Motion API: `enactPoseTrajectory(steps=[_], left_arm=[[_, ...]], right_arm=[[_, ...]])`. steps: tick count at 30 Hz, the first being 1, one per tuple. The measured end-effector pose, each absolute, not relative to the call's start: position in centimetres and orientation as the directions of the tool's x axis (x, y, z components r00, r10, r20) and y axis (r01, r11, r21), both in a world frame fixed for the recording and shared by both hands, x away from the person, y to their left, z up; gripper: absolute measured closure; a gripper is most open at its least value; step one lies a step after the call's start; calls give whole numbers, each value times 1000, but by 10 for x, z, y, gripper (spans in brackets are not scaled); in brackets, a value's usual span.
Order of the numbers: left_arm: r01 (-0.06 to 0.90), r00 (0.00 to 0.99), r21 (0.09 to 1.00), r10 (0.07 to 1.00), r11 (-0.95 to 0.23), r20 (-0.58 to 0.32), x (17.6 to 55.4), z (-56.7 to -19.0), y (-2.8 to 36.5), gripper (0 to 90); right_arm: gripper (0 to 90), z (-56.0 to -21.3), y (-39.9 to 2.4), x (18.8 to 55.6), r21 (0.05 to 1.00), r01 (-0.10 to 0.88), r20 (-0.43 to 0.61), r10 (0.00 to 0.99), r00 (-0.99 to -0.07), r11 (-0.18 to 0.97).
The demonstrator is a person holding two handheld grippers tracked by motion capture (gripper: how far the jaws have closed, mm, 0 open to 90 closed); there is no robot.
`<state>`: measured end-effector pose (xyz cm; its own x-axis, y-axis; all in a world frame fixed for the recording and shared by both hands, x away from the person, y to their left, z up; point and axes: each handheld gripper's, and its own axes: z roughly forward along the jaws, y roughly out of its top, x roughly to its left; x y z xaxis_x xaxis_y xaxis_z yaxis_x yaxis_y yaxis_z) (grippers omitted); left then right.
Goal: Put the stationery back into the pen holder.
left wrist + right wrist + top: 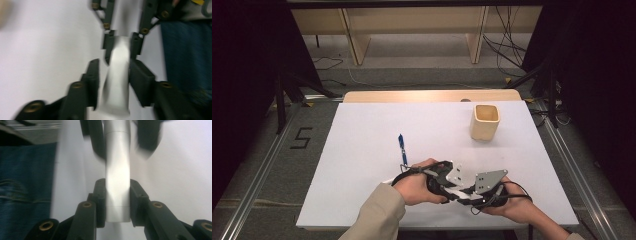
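The white tube [117,182] runs lengthwise between both tongs near the table's [362,150] front edge: right gripper [117,202] pinches it (left gripper [113,80] stands spread).

White table top [362,150], blue pen [402,147] lying near the middle, wooden cup [485,121] standing far right.
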<state>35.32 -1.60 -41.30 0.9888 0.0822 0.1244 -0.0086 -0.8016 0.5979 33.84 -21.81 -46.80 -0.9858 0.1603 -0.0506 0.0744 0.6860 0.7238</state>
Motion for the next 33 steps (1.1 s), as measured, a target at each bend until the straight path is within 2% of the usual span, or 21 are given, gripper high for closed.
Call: enactPoseTrajectory(steps=[1,3,4,5,6,7,8,10,12,16,27,33], left_arm=[[-9,989,598,82,-802,124,353,-413,-16,512],[21,975,660,161,-751,152,357,-407,-5,413],[69,958,716,246,-695,146,361,-402,6,379],[93,948,739,286,-667,139,363,-401,11,363],[93,948,739,286,-667,139,363,-401,11,335],[151,927,781,362,-606,102,365,-403,19,301],[151,927,781,362,-606,102,365,-403,19,276],[224,889,835,456,-503,36,366,-412,27,244],[253,877,847,481,-467,3,367,-415,28,257],[321,848,875,521,-363,-95,367,-423,24,288],[428,796,890,534,-161,-286,367,-426,12,382],[468,771,879,530,-92,-355,368,-428,10,426]], right_arm=[[712,-468,-218,338,724,74,-51,160,-986,686],[712,-467,-228,345,747,120,-84,272,-959,653],[712,-466,-232,348,764,135,-89,311,-946,630],[712,-465,-236,351,781,160,-85,356,-931,603],[712,-464,-239,353,809,177,-79,402,-912,560],[712,-463,-243,355,833,192,-70,443,-894,519],[711,-462,-246,356,857,208,-52,481,-875,471],[711,-461,-251,358,909,210,-12,527,-850,359],[711,-462,-252,359,939,190,4,545,-838,286],[711,-464,-248,358,950,183,10,560,-828,254],[711,-465,-241,355,947,156,-23,546,-837,279],[711,-466,-236,354,948,147,-32,544,-838,282]])
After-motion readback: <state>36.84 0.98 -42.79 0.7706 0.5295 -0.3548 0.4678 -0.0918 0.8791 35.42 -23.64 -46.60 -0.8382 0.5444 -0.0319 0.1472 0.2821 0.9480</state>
